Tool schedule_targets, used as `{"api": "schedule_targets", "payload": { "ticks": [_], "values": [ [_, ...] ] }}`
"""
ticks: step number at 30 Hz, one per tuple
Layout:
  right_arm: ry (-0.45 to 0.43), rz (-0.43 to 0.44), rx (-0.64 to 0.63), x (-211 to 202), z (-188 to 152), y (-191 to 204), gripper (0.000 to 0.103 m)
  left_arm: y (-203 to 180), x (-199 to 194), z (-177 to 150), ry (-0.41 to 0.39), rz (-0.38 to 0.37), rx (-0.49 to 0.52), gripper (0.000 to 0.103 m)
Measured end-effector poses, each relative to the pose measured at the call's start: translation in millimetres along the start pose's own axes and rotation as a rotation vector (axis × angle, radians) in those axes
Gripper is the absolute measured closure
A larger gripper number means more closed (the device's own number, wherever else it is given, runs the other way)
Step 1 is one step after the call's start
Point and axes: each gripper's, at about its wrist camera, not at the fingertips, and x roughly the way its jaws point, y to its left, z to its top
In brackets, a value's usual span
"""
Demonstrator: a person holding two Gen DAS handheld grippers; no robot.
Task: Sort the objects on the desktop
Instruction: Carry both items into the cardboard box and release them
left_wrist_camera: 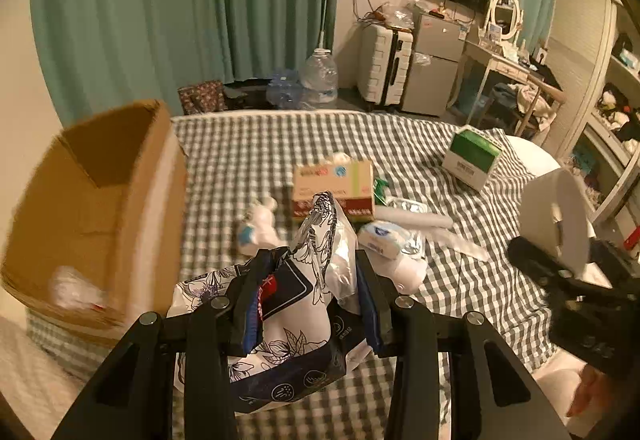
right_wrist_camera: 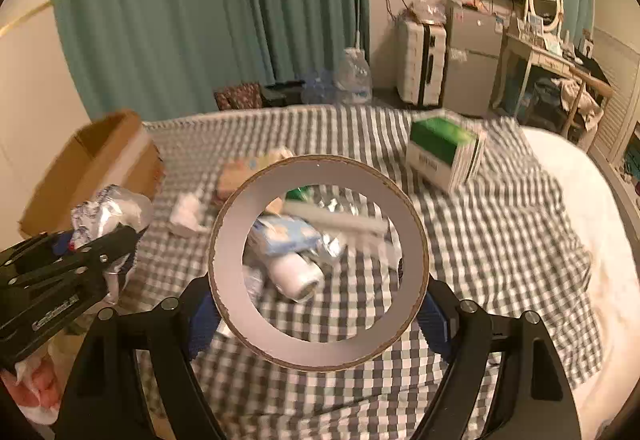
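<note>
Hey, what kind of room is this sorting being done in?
Most likely a bedroom or small studio: the items lie on a bed with a checkered sheet, a vanity mirror stands on a dressing table, and a suitcase stands beside a small fridge.

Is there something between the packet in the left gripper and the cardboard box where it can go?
Nothing visible. The left gripper holds the floral packet above the checked cloth, and the open cardboard box stands directly to its left with only bare cloth between.

A cardboard box [left_wrist_camera: 100, 208] sits at the bed's [left_wrist_camera: 248, 144] left edge, a carton [left_wrist_camera: 472, 156] far right. Between them lie a tissue box [left_wrist_camera: 332, 188] and wipes pack [left_wrist_camera: 384, 238]; a suitcase [left_wrist_camera: 384, 64] stands behind.
</note>
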Motion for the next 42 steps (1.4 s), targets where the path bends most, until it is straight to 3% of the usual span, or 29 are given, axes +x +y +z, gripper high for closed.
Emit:
{"api": "schedule_targets", "payload": {
  "ticks": [4, 12, 15, 21, 26, 33, 38, 42],
  "values": [
    [-0.078, -0.013, -0.030, -42, 25, 16, 0.021, 11, -32, 25, -0.034, 0.044, 0.056, 0.062],
    [-0.178, 0.044, -0.077, -87, 65, 62, 0.021, 47, -97, 56, -0.069, 0.023, 0.065, 0.062],
    [-0.204, 0.082, -0.104, -97, 76, 85, 0.021, 65, -122, 73, -0.095, -0.017, 0.045, 0.062],
    [-0.206, 0.168, -0.166, -92, 99, 145, 0.021, 117, -138, 93, -0.111, 0.020, 0.004, 0.062],
    [-0.160, 0.234, -0.206, -64, 104, 196, 0.021, 175, -123, 88, -0.092, 0.079, -0.057, 0.062],
    [-0.047, 0.295, -0.265, 2, 97, 261, 0.021, 257, -57, 51, 0.028, 0.115, -0.178, 0.062],
    [0.041, 0.324, -0.277, 58, 88, 290, 0.021, 292, -10, 26, 0.123, 0.125, -0.229, 0.062],
    [0.100, 0.341, -0.263, 99, 86, 299, 0.021, 301, 10, 16, 0.132, 0.106, -0.228, 0.062]
  ]
}}
